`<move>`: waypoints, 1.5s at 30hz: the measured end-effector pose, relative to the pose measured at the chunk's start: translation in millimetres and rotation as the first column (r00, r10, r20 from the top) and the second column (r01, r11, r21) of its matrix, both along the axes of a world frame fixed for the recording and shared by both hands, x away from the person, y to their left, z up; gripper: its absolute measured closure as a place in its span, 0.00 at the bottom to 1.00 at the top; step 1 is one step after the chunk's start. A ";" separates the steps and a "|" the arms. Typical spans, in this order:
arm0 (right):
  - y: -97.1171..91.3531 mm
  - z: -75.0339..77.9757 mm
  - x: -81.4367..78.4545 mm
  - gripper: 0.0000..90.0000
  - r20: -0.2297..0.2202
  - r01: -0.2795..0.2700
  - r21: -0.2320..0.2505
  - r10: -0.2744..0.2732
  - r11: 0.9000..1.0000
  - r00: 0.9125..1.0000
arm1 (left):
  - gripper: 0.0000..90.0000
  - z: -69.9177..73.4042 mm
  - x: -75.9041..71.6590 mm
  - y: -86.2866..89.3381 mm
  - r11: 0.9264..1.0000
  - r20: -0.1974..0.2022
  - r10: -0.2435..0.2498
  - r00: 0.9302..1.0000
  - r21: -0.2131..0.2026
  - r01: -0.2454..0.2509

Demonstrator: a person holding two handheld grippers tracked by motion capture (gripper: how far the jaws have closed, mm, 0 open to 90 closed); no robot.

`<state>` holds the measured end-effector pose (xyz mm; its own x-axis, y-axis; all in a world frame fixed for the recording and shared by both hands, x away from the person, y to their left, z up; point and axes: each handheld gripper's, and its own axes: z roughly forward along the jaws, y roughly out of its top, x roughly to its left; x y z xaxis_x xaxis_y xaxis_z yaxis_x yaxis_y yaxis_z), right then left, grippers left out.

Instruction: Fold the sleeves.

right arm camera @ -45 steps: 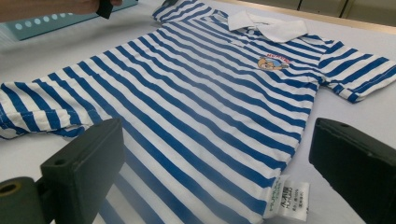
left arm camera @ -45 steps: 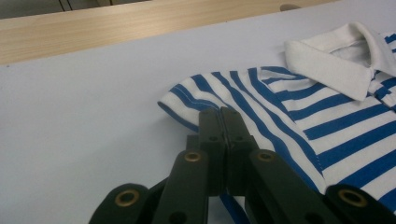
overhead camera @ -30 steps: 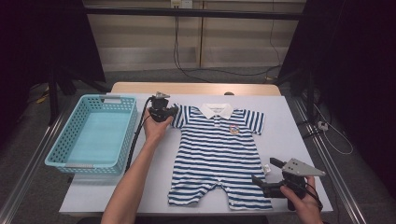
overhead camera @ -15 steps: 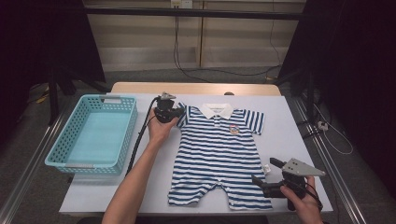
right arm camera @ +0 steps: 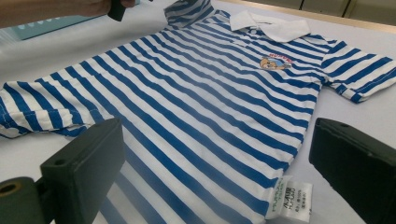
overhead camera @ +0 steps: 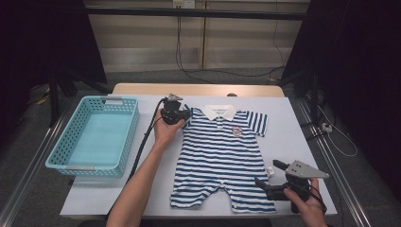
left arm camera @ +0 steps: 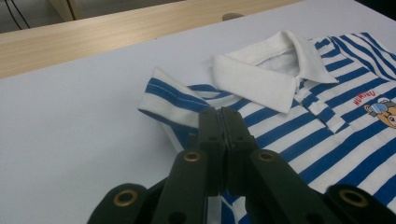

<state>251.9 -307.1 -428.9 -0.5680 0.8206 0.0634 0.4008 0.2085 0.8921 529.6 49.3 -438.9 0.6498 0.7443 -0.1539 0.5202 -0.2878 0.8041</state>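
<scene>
High view: white tabletop in a dark room, turquoise basket at left. Striped romper, blue-white, white collar, lies flat mid-table. Left gripper fingers clamp its sleeve; right gripper fingers apart.

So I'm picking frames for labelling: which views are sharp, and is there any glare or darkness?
High view: evenly lit table, dark surroundings, striped romper sharp. Left gripper view: jaws slightly soft, collar crisp. Right gripper view: near jaws blurred, care label unreadable, no harsh glare.
</scene>
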 end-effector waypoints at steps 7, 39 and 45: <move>-0.2 0.1 -0.2 0.03 0.000 -0.001 0.002 0.001 1.000 1.000 | 0.98 0.8 2.0 -7.9 0.997 0.005 -0.044 0.999 0.069 0.044; -0.1 -0.2 -0.3 0.03 -0.003 -0.008 0.003 0.008 1.000 1.000 | 0.86 -9.6 -2.9 -40.0 0.994 -0.010 -0.093 0.996 0.057 0.093; -0.4 -0.2 -0.3 0.03 -0.004 -0.007 0.004 0.007 1.000 1.000 | 0.76 -4.9 -1.6 -30.3 0.996 -0.009 -0.075 0.997 0.038 0.075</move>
<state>251.6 -307.5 -429.1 -0.5739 0.8161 0.0686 0.4026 0.2082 0.8914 528.1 18.9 -443.8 0.7030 0.6989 -0.1316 0.5023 -0.3569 0.7876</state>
